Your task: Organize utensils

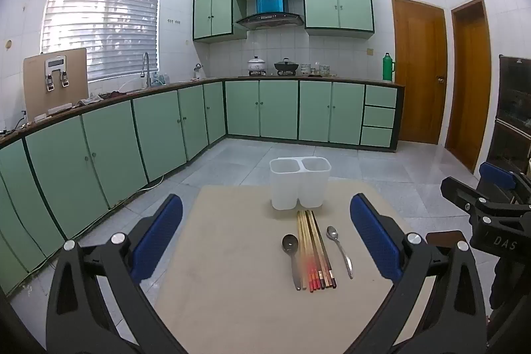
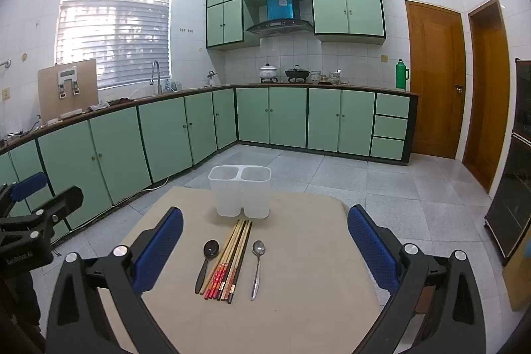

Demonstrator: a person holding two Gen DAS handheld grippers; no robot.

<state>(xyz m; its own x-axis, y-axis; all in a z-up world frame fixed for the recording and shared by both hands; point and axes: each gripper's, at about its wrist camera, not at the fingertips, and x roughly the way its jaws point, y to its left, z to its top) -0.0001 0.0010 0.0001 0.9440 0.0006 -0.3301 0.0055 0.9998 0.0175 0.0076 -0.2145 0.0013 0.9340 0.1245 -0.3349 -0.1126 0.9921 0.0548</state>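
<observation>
Both grippers, left (image 1: 265, 241) and right (image 2: 265, 244), hover with fingers spread wide, gripping nothing, above a beige table (image 2: 315, 304). Chopsticks (image 2: 229, 261) lie bundled between a black spoon (image 2: 208, 261) and a steel spoon (image 2: 257, 264). Just behind stands a white two-compartment holder (image 2: 239, 191).

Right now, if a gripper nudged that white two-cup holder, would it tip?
Probably slides or tips easily: the white holder looks like thin, empty plastic, taller than each cup is wide. Its two joined cups likely steady it sideways.
</observation>
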